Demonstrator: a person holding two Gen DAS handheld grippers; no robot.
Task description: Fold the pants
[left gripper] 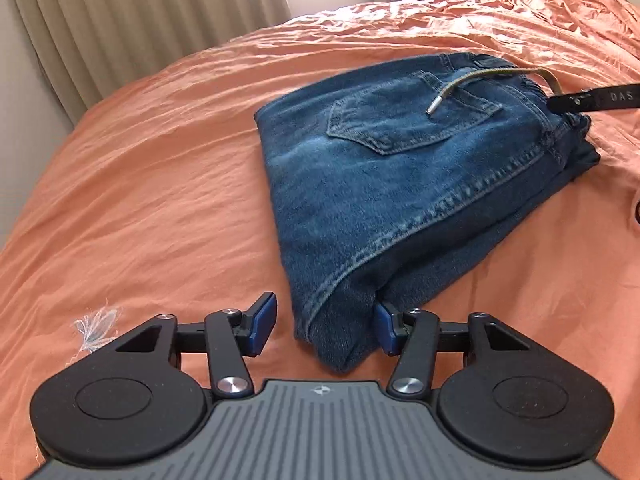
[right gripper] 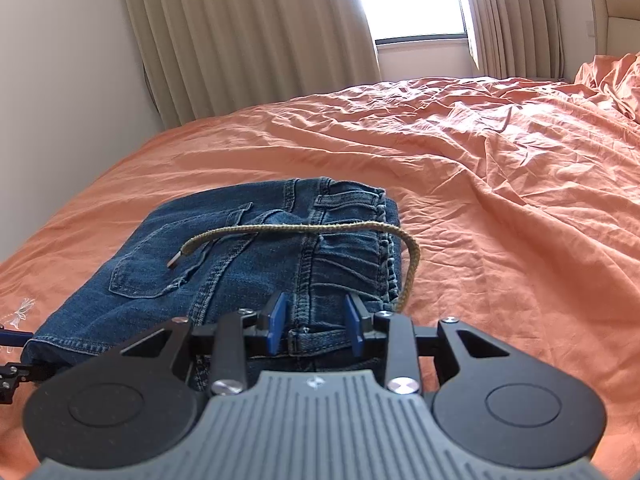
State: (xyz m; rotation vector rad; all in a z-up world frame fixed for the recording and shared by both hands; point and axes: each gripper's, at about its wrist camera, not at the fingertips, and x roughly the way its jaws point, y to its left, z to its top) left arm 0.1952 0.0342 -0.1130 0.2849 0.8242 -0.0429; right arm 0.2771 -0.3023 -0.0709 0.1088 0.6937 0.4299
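Surface: a bed (left gripper: 160,160) under a creased orange sheet.
On it: folded blue jeans (left gripper: 380,184), back pocket up, drawstring trailing over the top.
Far corner: the sheet bunches up in rumples.

Folded denim pants (left gripper: 384,184): faded blue, paler stitching
Woven drawcord (right gripper: 304,230): olive-tan, silver metal tip
Wrinkled bed sheet (left gripper: 152,184): orange, small white embroidered motif
Pleated curtains (right gripper: 248,36): beige
Gripper pads (right gripper: 278,322): blue on black arms
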